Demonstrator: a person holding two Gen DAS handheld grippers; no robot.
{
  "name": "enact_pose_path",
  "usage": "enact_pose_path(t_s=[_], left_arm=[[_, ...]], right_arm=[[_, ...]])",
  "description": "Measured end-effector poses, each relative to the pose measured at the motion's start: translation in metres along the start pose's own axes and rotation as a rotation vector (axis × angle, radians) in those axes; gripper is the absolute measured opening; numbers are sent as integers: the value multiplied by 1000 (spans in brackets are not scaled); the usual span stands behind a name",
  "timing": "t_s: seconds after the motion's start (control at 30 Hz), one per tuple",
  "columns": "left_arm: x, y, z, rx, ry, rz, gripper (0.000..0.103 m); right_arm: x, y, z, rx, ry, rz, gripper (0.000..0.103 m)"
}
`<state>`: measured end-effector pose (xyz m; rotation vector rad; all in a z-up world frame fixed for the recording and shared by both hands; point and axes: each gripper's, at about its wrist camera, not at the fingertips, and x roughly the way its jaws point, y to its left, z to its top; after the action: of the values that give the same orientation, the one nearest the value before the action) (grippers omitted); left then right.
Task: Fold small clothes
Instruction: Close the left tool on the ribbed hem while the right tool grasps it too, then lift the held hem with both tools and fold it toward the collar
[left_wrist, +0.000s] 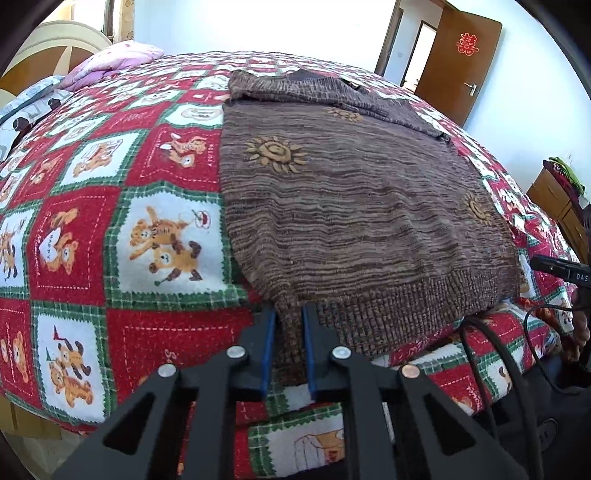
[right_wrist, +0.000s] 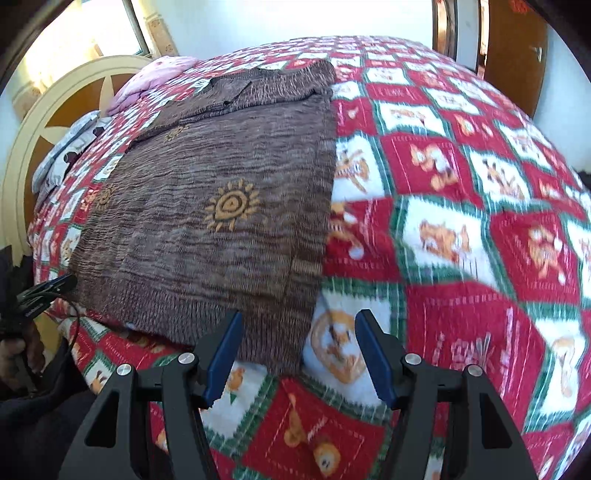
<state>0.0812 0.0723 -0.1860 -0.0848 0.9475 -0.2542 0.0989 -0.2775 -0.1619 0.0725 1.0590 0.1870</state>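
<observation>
The brown knit sweater (left_wrist: 354, 206) lies flat on the bed's bear-print quilt (left_wrist: 110, 229), its sleeves folded across the chest (sun motifs dot the front). The left hand-held gripper (left_wrist: 289, 350) is clenched on the sweater's lower left hem corner, blue pads pinching the ribbing. The right hand-held gripper (right_wrist: 299, 354) is released, jaws spread around the lower right hem corner without pressing it.

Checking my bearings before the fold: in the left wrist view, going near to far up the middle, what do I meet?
left gripper pinching the hem → brown sweater body with sun motifs → its folded-over sleeves → checked bear quilt → white wall.
</observation>
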Motion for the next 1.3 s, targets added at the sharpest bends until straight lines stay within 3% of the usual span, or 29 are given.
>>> enact_pose_path(t_s=[0.17, 0.43, 0.47, 0.5, 0.6, 0.8, 1.3], left_arm=[[0, -6, -1, 27, -3, 28, 15], [3, -6, -3, 31, 0, 32, 22], [3, -6, -3, 31, -4, 22, 22], [2, -6, -3, 35, -4, 14, 16], [-5, -6, -3, 52, -40, -11, 8], [-28, -2, 7, 46, -144, -59, 8], [-48, 14, 28, -47, -232, -145, 8]], right_arm=[[11, -4, -12, 55, 62, 93, 64], [37, -9, -15, 104, 115, 125, 62], [41, -10, -16, 116, 120, 135, 46], [45, -11, -17, 127, 135, 143, 22], [36, -13, -16, 137, 99, 167, 5], [-5, -13, -6, 122, -52, 208, 5], [-61, -13, 13, 124, -275, 291, 4]])
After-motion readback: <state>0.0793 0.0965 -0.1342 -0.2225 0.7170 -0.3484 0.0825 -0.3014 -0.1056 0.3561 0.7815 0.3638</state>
